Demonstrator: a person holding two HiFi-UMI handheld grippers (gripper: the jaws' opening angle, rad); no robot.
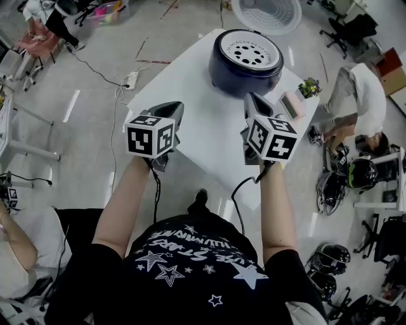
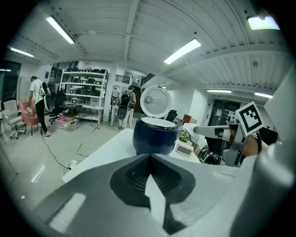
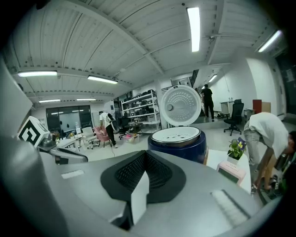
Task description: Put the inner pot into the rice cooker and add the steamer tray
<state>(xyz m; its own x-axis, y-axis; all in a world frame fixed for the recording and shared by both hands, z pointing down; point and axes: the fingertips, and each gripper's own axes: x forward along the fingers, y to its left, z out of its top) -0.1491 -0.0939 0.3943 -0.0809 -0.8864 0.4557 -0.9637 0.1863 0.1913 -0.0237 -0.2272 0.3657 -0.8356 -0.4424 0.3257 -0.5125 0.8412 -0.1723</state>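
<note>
A dark blue rice cooker stands at the far end of the white table. Its round lid is swung open behind it. A white steamer tray with holes sits in its top. The left gripper hovers over the table's left edge, well short of the cooker, and the right gripper hovers just in front of it. In the left gripper view the jaws meet with nothing between them, the cooker ahead. In the right gripper view the jaws are likewise shut and empty, facing the tray.
A pink clock and a small potted plant sit at the table's right edge beside the cooker. A person bends over to the right of the table. A power strip and cables lie on the floor to the left.
</note>
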